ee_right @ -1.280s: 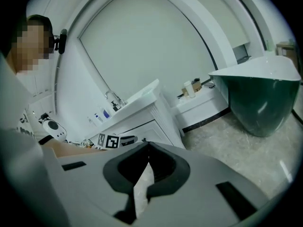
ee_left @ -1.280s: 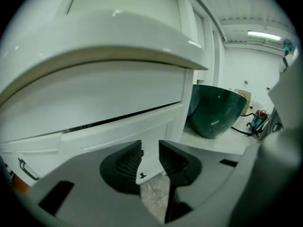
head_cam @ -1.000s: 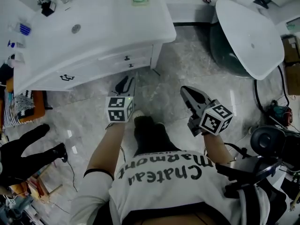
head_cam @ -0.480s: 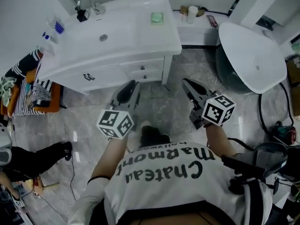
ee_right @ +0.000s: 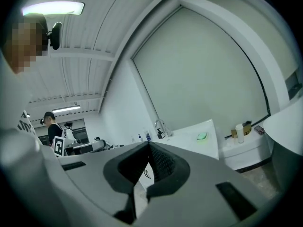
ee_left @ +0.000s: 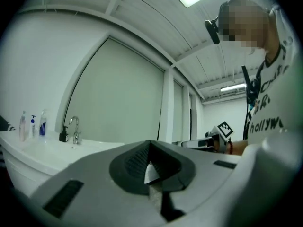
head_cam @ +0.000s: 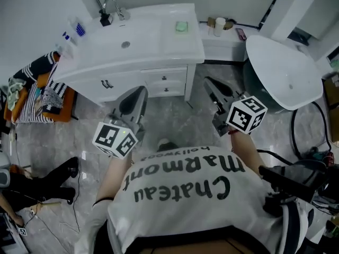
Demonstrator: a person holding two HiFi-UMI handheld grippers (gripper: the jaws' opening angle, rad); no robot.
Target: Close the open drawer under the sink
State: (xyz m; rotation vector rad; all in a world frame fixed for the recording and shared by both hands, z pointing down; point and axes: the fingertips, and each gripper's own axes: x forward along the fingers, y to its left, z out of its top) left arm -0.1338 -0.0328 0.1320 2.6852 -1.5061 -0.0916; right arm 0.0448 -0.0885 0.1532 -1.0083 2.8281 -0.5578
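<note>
The drawer (head_cam: 164, 79) sits flush beneath the sink tabletop's (head_cam: 159, 54) front edge, seemingly closed. The left hand-held gripper (head_cam: 139, 92), jaws just closed on nothing, and the right hand-held gripper (head_cam: 208, 82), likewise pinched empty, hang clear of it. If unlatched, it may creep open unnoticed.

Sink (head_cam: 132, 41): white, chrome tap (head_cam: 111, 7). Drawers (head_cam: 164, 83): white, dark knobs. Soap (head_cam: 181, 26): pale green. Floor (head_cam: 175, 115): grey marble veining. Tub (head_cam: 283, 62): white, dark underside. Shirt (head_cam: 180, 194): white, black lettering. Left gripper (head_cam: 139, 91) and right gripper (head_cam: 207, 81): grey shells, black pads, cubes with black-and-white square markers. Cloth (head_cam: 50, 94): black-and-white stripes, on orange seat (head_cam: 53, 114).
</note>
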